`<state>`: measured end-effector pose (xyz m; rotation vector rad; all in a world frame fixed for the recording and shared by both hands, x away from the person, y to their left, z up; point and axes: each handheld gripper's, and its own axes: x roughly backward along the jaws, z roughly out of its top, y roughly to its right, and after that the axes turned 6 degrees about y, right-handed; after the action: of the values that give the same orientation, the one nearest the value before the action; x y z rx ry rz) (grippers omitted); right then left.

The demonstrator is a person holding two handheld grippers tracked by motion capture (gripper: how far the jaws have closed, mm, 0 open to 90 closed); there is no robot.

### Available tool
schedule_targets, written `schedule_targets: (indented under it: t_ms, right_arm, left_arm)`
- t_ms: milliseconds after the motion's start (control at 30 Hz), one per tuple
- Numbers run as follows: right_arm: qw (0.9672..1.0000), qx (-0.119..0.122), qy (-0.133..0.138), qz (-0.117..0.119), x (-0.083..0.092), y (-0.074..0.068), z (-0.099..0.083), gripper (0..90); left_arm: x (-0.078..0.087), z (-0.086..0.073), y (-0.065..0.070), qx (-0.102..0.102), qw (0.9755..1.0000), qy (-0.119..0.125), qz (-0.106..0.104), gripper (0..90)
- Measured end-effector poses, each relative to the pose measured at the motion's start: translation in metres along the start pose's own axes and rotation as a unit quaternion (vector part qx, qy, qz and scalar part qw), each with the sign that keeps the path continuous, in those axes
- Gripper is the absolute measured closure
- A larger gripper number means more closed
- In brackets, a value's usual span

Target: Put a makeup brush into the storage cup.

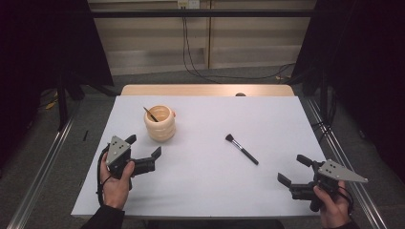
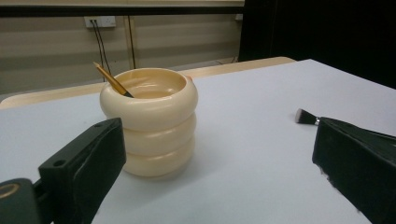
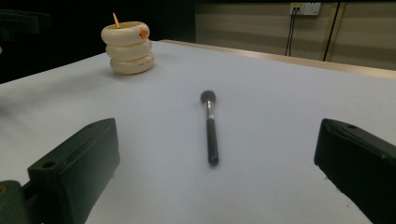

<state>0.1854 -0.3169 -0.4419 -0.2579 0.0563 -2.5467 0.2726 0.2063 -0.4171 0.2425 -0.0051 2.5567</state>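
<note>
A white, matte worktop (image 1: 205, 186) with a pale wooden far edge stands before beige wall panels, black curtains at both sides. A black-handled makeup brush (image 1: 241, 149) with a dark bristle head lies flat right of centre, well apart from a glossy cream holder (image 1: 160, 123) shaped as three stacked rings, a pencil (image 1: 151, 114) leaning inside. Left gripper (image 1: 143, 151) and right gripper (image 1: 292, 169) rest near the front edge, jaws apart and empty

We see a white table (image 1: 205, 186); on it a cup (image 1: 160, 123), with a brush (image 1: 241, 149) well to its right.
</note>
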Motion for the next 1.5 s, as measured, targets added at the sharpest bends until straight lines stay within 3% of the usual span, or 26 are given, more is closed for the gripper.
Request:
schedule_targets:
  t_ms: [100, 267, 633, 767, 833, 900, 1033, 1500]
  right_arm:
    - [1.0000, 0.000, -0.001, 0.000, -0.001, 0.000, 0.000, 0.0]
    - [1.0000, 0.006, -0.003, -0.001, -0.003, 0.000, 0.000, 0.0]
    - [1.0000, 0.004, -0.003, 0.005, -0.007, 0.001, 0.001, 0.0]
    - [0.9999, 0.001, -0.003, 0.011, -0.010, 0.000, 0.001, 0.0]
    - [0.9999, -0.001, -0.005, 0.014, -0.011, 0.000, 0.001, 0.0]
    - [0.9999, -0.004, -0.003, 0.015, -0.011, -0.001, 0.002, 0.0]
    - [0.9998, -0.002, -0.004, 0.017, -0.011, 0.000, 0.002, 0.0]
    - [0.9998, 0.004, -0.007, 0.019, -0.013, 0.000, 0.001, 0.0]
  left_arm:
    - [0.004, -0.002, 0.003, 0.006, 0.9999, 0.005, -0.008, 1.9]
    - [0.014, -0.006, 0.010, -0.007, 0.9999, -0.003, -0.013, 1.8]
    - [0.035, -0.014, 0.015, 0.013, 0.9999, 0.008, -0.009, 1.6]
    - [0.042, -0.015, 0.015, -0.005, 0.9999, -0.004, -0.010, 1.3]
    - [0.044, -0.015, 0.014, 0.017, 0.9996, 0.010, -0.021, 1.4]
    - [0.046, -0.016, 0.015, 0.003, 0.9999, 0.004, -0.010, 1.3]
    - [0.047, -0.018, 0.018, -0.020, 0.9996, 0.000, -0.019, 1.1]
    - [0.049, -0.020, 0.017, -0.010, 0.9997, 0.001, -0.021, 1.4]
